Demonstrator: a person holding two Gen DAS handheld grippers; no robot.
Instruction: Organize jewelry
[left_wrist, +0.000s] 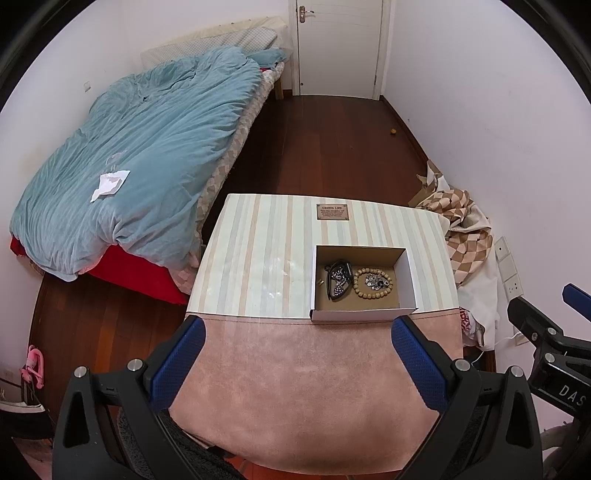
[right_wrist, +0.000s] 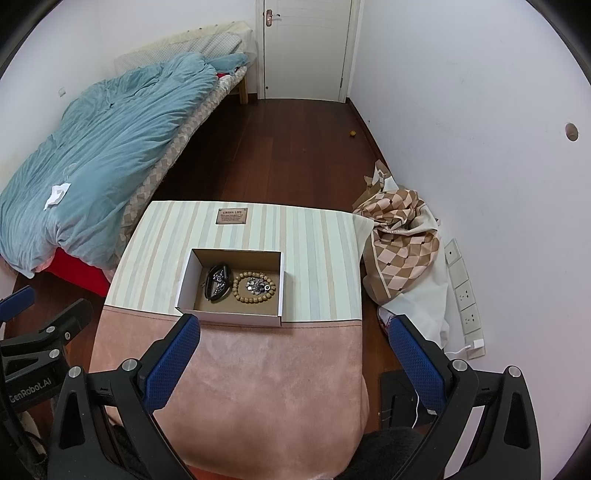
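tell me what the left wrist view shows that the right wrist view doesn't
Only the left wrist view shows the pink item on the floor by the bed and a small gold piece in the box. Only the right wrist view shows the round wall hole and white plug. Both show the open box, its bead bracelet, and both grippers with jaws open.
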